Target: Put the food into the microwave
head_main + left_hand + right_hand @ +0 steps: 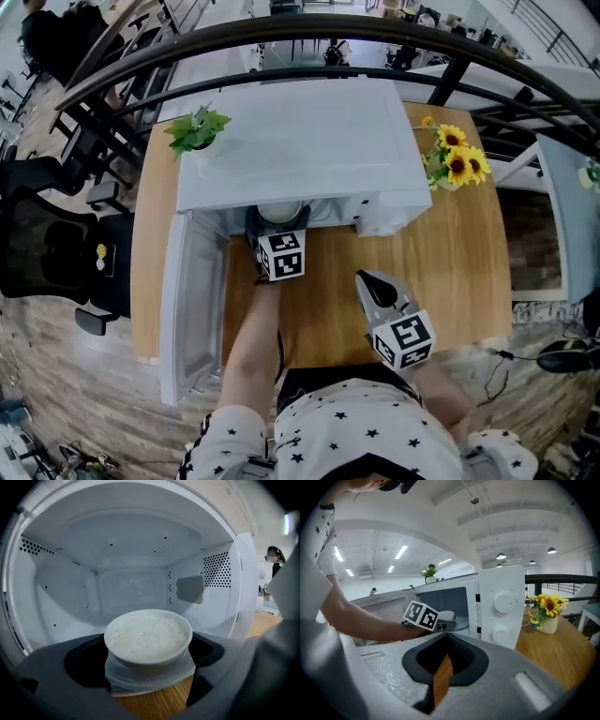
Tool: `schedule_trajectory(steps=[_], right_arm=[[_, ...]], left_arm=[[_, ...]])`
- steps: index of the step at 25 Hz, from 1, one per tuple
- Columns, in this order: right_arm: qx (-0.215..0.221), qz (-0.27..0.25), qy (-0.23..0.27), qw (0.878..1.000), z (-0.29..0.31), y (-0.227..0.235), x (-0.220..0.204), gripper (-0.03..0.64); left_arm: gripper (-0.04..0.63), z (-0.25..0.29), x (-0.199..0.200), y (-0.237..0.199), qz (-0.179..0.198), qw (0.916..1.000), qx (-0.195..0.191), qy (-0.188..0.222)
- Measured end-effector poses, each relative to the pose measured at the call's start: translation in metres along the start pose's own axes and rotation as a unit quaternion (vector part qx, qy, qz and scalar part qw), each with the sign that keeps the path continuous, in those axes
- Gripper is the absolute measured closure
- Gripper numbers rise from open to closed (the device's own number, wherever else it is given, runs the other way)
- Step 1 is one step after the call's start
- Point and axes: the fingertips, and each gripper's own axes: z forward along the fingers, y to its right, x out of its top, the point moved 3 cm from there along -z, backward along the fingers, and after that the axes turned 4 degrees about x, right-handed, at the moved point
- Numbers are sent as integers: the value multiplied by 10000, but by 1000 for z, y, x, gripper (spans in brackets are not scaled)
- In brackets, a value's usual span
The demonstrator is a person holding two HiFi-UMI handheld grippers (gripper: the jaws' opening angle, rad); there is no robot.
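The left gripper [270,225] has its fingers closed on the sides of the round white bowl of white rice [147,637]. A thin see-through piece sits under the bowl, and I cannot tell what it is. The bowl is right at the mouth of the big white microwave [300,141], whose door [187,309] hangs open on the left. The empty inside lies straight ahead of the fingers, so I think the bowl just needs to go forward and down. The right gripper [378,286] is farther back over the wooden tabletop [459,253], fingers almost together with nothing in them.
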Motion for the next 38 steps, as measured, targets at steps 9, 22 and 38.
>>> schedule_trajectory(steps=[9, 22, 38], right_arm=[[-13, -52, 121, 9999, -27, -13, -5, 612], [84, -222, 368, 9990, -70, -41, -10, 612], [246, -408, 723, 9962, -128, -78, -18, 612]], left_arm=[[87, -45, -6, 11, -46, 9999, 3, 127], [89, -140, -14, 30, -393, 9988, -92, 268], [406, -286, -23, 52, -951, 9912, 446, 808]])
